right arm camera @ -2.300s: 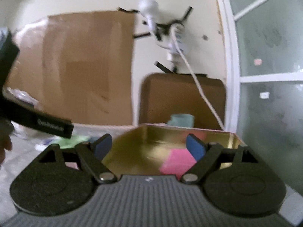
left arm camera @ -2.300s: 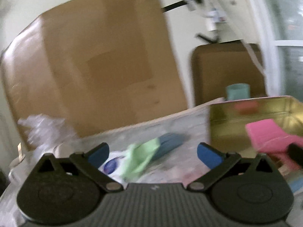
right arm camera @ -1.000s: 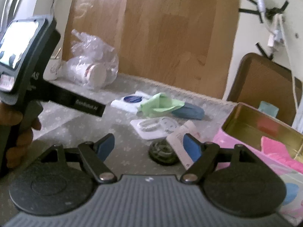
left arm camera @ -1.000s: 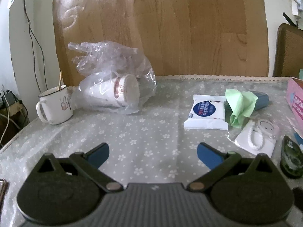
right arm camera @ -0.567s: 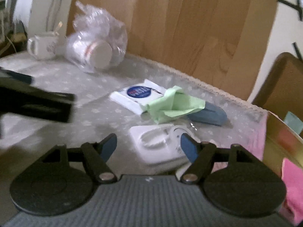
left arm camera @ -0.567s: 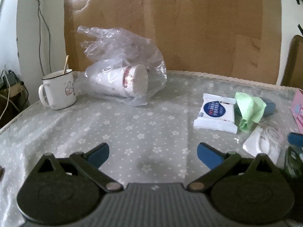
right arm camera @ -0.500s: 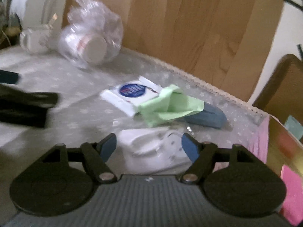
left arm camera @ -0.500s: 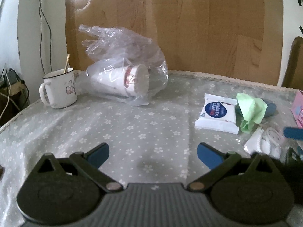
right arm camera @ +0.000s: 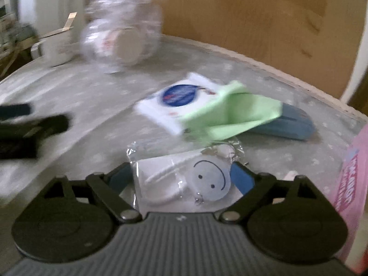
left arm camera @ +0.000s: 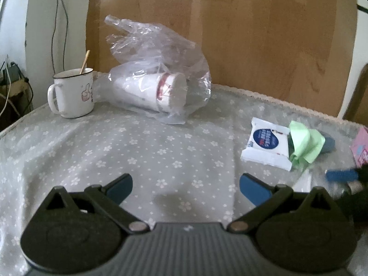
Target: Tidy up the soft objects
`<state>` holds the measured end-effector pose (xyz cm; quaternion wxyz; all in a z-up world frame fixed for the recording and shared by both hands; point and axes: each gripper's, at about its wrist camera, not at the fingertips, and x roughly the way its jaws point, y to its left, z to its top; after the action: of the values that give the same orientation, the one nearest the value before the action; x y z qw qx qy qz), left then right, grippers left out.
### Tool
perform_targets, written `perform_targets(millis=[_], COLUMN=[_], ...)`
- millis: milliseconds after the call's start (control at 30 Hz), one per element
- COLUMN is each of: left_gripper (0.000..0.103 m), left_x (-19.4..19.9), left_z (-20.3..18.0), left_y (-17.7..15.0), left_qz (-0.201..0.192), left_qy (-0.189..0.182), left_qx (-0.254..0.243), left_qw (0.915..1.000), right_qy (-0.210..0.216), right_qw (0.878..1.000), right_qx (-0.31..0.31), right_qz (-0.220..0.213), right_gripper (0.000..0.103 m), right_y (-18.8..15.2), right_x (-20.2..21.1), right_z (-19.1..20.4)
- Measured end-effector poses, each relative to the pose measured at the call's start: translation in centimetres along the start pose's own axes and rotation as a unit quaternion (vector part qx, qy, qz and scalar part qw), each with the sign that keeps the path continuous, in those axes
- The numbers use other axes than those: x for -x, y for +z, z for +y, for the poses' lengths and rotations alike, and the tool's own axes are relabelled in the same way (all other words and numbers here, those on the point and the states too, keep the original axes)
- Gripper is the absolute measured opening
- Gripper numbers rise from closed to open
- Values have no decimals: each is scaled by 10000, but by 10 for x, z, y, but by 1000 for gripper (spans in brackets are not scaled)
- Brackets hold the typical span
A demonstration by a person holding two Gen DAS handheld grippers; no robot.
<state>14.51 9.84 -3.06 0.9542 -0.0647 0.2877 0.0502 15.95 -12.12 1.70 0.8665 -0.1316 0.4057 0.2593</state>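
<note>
My right gripper jaws just widened, straddling the clear smiley packet without pressing; left gripper gapes empty above the table; green cloth beyond

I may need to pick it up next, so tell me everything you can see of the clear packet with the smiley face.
The clear packet is a flat crinkly plastic sleeve over a white card, holding a white cord and a pale round tag with a smiley face. It lies flat on the flowered tablecloth, just in front of the green cloth. It sits between the right gripper's open, just-widened jaws, apparently ungripped.
</note>
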Motion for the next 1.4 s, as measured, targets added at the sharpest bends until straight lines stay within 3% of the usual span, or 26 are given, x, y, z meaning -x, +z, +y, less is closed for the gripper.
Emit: perform_targets(millis=[200,267,367,533,667,767,867,900,967,1000,1033,1100,1200,1400], left_gripper=[102,102,102,102,102,102,90,88,81,66,66,66,66,67], left_x=[1,1,0,3,11,40,65,70,71,73,76,82,92,128], left_z=[13,15,11,-1,-10,-11,-12,-14,-17,-18,-21,-29,-43,-83], left_y=[5,5,4,-1,-8,-19,-32,-36,-45,-48,-51,-54,-49,-22], left_qz=[-42,11,65,148,582,614,834,922,1217,1175,1140,1178,1123,480], left_qy=[-295,-482,-687,-1222,-2159,-2334,-2277,-2194,-2202,-2183,-2182,-2371,-2354,-2827], left_qx=[264,318,237,-34,-227,-343,-595,-696,-748,-757,-832,-936,-966,-1299], left_qw=[9992,9983,9973,9924,9744,9698,9683,9688,9649,9658,9656,9598,9605,9492], right_qy=[944,1078,963,452,557,636,782,802,819,903,974,885,552,-379], right_qw=[9908,9869,9871,9940,9958,9958,9951,9948,9938,9928,9917,9917,9886,9744], right_qx=[945,1176,1198,707,285,249,104,106,131,114,74,34,87,-57], right_qz=[-203,-255,-458,-699,-663,-616,-594,-626,-739,-779,-831,-929,-1395,-2216], right_gripper=[91,91,94,99,99,99,100,98,81,70,67,67,67,67], right_y=[-43,-62,-93,-128,-130,-126,-116,-114,-110,-110,-109,-112,-120,-122], right_x=[50,72,105,131,126,123,110,107,103,103,104,109,129,168], right_z=[62,75,84,91,89,86,86,87,88,87,86,85,82,50])
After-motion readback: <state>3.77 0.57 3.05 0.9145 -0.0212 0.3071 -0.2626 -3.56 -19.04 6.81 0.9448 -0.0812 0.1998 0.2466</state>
